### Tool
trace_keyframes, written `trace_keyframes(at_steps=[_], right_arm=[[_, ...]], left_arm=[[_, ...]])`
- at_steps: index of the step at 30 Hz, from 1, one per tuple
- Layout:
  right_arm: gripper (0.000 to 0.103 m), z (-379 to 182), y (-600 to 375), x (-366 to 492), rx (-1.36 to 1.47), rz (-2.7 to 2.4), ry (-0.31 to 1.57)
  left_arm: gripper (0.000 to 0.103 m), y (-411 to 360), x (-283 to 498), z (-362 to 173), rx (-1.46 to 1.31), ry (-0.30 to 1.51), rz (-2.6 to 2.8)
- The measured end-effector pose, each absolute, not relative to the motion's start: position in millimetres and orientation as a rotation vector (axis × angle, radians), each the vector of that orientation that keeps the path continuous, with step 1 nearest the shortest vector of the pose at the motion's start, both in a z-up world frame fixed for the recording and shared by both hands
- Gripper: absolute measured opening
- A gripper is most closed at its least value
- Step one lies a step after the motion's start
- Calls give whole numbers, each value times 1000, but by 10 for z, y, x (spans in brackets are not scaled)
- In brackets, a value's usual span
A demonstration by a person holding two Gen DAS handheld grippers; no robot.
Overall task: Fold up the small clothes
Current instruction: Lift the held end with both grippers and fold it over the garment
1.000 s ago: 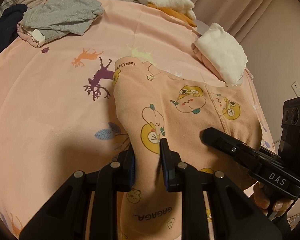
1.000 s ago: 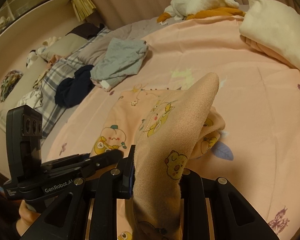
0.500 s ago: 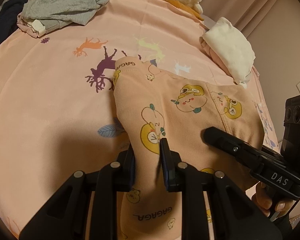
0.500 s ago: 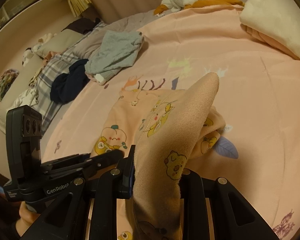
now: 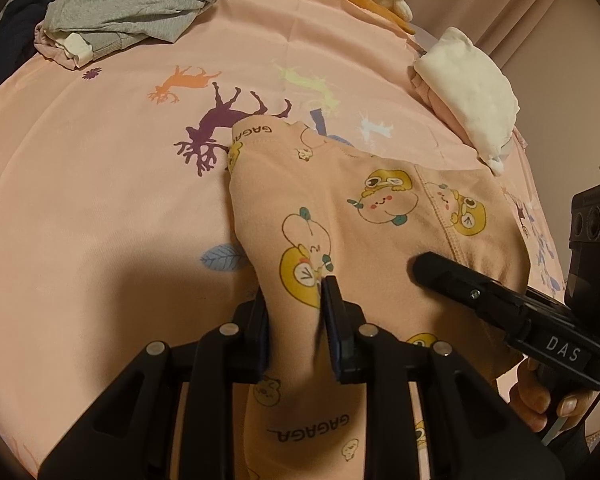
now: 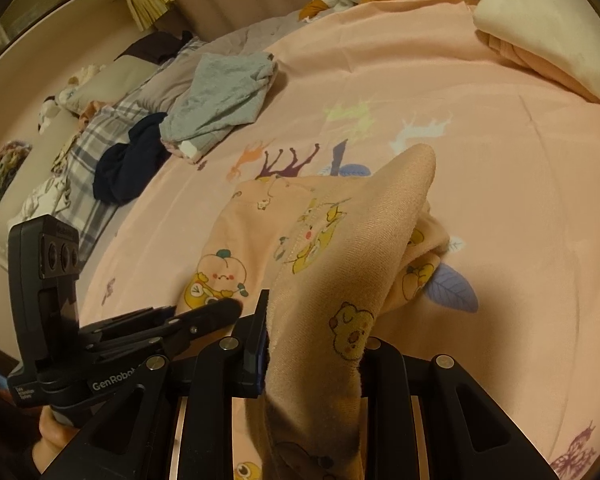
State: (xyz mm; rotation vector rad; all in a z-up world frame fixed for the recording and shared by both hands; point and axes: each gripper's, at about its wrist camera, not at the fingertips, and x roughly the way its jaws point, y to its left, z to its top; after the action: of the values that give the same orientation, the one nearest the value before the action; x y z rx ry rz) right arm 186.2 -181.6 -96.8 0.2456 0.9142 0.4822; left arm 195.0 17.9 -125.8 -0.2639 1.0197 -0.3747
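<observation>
Across most of both frames a pink bedsheet (image 5: 112, 208) was spread, with bare room left toward the left edge of the left wrist view. At lower centre the peach printed garment (image 5: 380, 216) was draped, its lower part cut off behind the black frames. A grey garment (image 5: 132, 4) lay upper left and a cream folded pile (image 5: 472, 92) upper right. The left gripper (image 5: 296, 320) was opening, fabric between its jaws. The right gripper (image 6: 312, 344) was pinched on a raised fold, its right finger hidden.
</observation>
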Motion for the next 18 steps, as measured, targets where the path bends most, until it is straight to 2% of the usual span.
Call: trace_keyframes(at_steps=[13, 18], right_arm=[[27, -1156, -2073, 1874, 367, 477, 964], [29, -1161, -2116, 1878, 379, 479, 970]], left_arm=[[35, 196, 1942, -1286, -238, 1014, -355], [43, 221, 1922, -1296, -230, 1009, -339]])
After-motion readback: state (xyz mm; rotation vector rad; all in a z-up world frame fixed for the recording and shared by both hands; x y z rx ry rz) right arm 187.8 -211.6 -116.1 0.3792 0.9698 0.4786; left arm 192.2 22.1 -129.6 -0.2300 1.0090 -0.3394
